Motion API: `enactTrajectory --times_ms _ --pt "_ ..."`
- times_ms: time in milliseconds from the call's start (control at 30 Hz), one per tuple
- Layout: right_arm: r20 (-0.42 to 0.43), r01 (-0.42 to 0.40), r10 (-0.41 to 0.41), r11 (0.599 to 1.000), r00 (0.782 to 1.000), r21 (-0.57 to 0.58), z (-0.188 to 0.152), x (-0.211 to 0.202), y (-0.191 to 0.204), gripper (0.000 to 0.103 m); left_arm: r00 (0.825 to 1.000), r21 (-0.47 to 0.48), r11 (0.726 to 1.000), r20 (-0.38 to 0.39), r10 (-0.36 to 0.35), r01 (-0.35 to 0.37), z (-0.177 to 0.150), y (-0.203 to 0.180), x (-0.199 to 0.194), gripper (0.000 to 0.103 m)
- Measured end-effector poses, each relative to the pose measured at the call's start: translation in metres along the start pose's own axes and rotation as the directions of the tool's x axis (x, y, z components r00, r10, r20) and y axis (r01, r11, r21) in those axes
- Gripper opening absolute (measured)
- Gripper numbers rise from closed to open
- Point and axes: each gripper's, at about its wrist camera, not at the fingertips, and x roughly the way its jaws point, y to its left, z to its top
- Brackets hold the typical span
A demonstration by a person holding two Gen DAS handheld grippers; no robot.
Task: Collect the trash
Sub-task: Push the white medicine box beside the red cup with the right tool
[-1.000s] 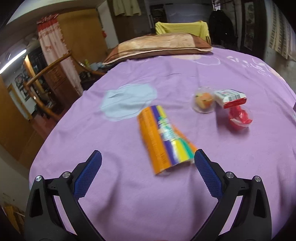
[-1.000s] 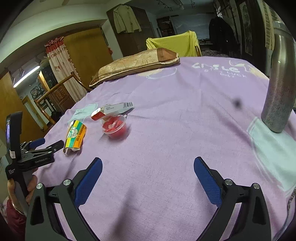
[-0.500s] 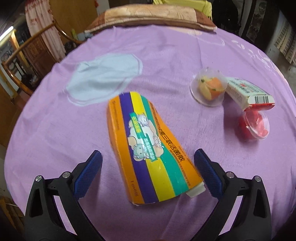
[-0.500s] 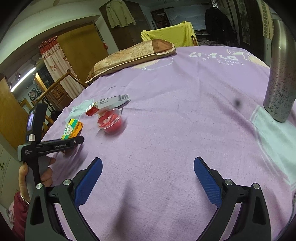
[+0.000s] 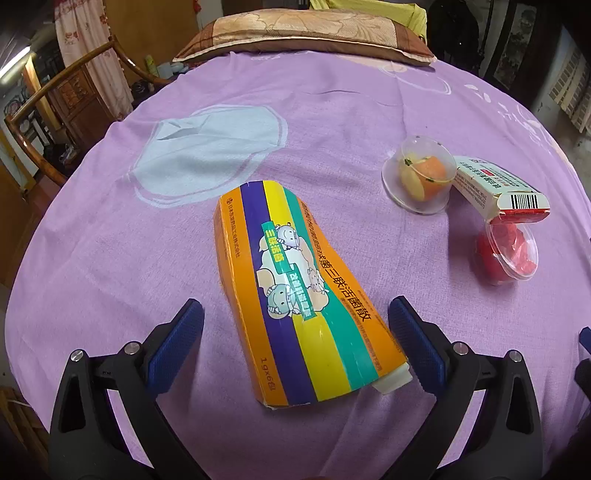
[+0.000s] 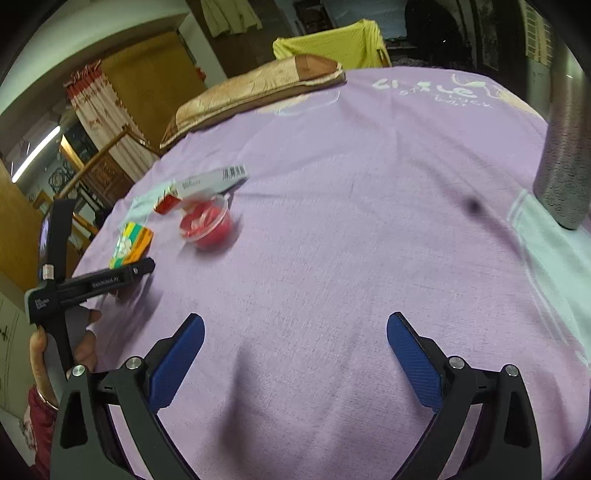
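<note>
A striped orange, purple, yellow and green medicine box (image 5: 295,291) lies flat on the purple tablecloth (image 5: 92,240). My left gripper (image 5: 295,343) is open, its blue pads on either side of the box's near end, not touching. Beyond lie a clear cup with orange peel (image 5: 421,177), a white and red carton (image 5: 498,188) and a clear cup with red scraps (image 5: 509,254). My right gripper (image 6: 295,358) is open and empty over bare cloth. In the right wrist view the striped box (image 6: 131,240), red cup (image 6: 207,223) and carton (image 6: 210,181) lie far left.
A steel flask (image 6: 565,147) stands at the right edge in the right wrist view. A brown pillow (image 5: 303,33) lies at the table's far side. A wooden chair (image 5: 55,110) stands left of the table. The left gripper's body and the hand (image 6: 66,288) show at the left.
My left gripper has moved forward and down onto the striped box, which now sits between its open jaws. My right gripper has drifted slightly; it stays open.
</note>
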Motion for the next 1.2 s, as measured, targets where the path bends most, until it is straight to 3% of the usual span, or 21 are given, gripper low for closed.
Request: enactTrajectory --times_ms 167,333,533,733,1033,1200 --pt "-0.05 0.043 -0.048 0.994 0.998 -0.098 0.008 0.018 0.021 0.097 1.0 0.0 1.0 0.0 0.0 0.0 0.0 0.0 0.0 0.097" --pt "-0.093 -0.003 -0.011 0.988 0.996 -0.152 0.03 0.039 0.046 0.097 1.0 -0.001 1.0 0.0 0.0 0.0 0.0 0.0 0.0 0.097" --pt "-0.036 -0.038 0.033 0.988 0.999 -0.152 0.059 0.055 0.059 0.097 1.0 -0.002 1.0 0.0 -0.001 0.001 -0.001 -0.001 -0.001 0.097" --pt "0.009 -0.032 0.035 0.98 0.999 -0.194 0.056 0.053 0.062 0.097 1.0 -0.002 1.0 0.0 -0.001 0.001 -0.001 -0.001 -0.001 0.097" --pt "0.014 -0.046 0.05 0.971 0.999 -0.234 0.07 0.067 0.078 0.095 1.0 -0.002 1.0 0.001 -0.002 0.002 -0.001 0.0 -0.001 0.097" --pt "-0.017 -0.052 0.05 0.965 0.999 -0.258 0.078 0.085 0.089 0.085 1.0 -0.002 1.0 0.001 -0.003 0.003 -0.001 0.0 -0.001 0.097"
